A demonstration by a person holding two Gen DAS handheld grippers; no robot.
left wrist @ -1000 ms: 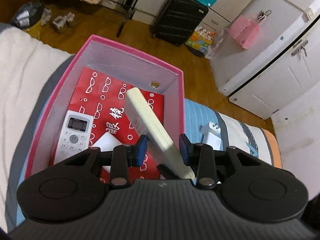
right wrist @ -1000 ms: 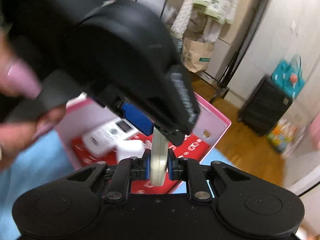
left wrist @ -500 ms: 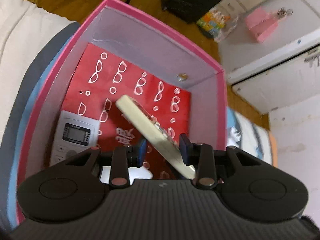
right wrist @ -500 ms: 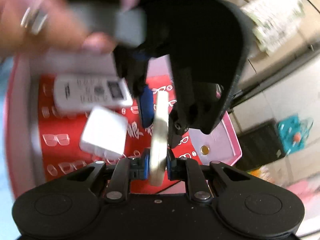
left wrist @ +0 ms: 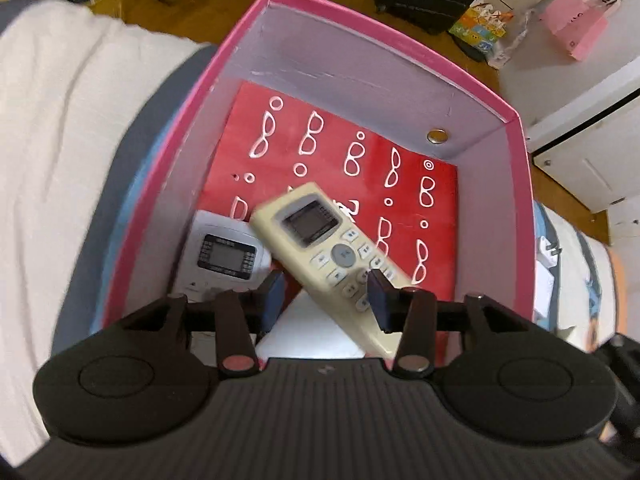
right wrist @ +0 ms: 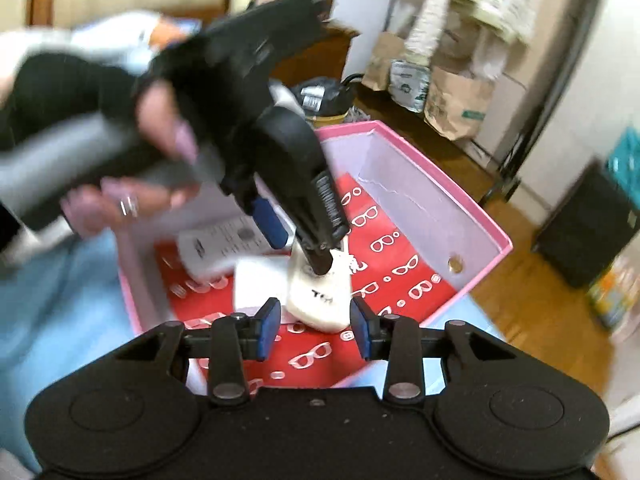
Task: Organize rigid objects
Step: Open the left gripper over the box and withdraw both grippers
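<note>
Cream remote (left wrist: 334, 258) lying loose in the pink box (left wrist: 516, 208), both sets of jaws spread wide.

Resting face up and slanted on the red paper (left wrist: 360, 152), upper end propped on the white remote (left wrist: 224, 256) by the box's left wall, lower end over a white block (left wrist: 308, 330) at the near edge. Left gripper (left wrist: 326, 296) straddling it without a squeeze; right gripper (right wrist: 314, 324) open just short of its butt end. Likely freed so it settles flat. Box sitting on the bed (left wrist: 52, 128).
</note>
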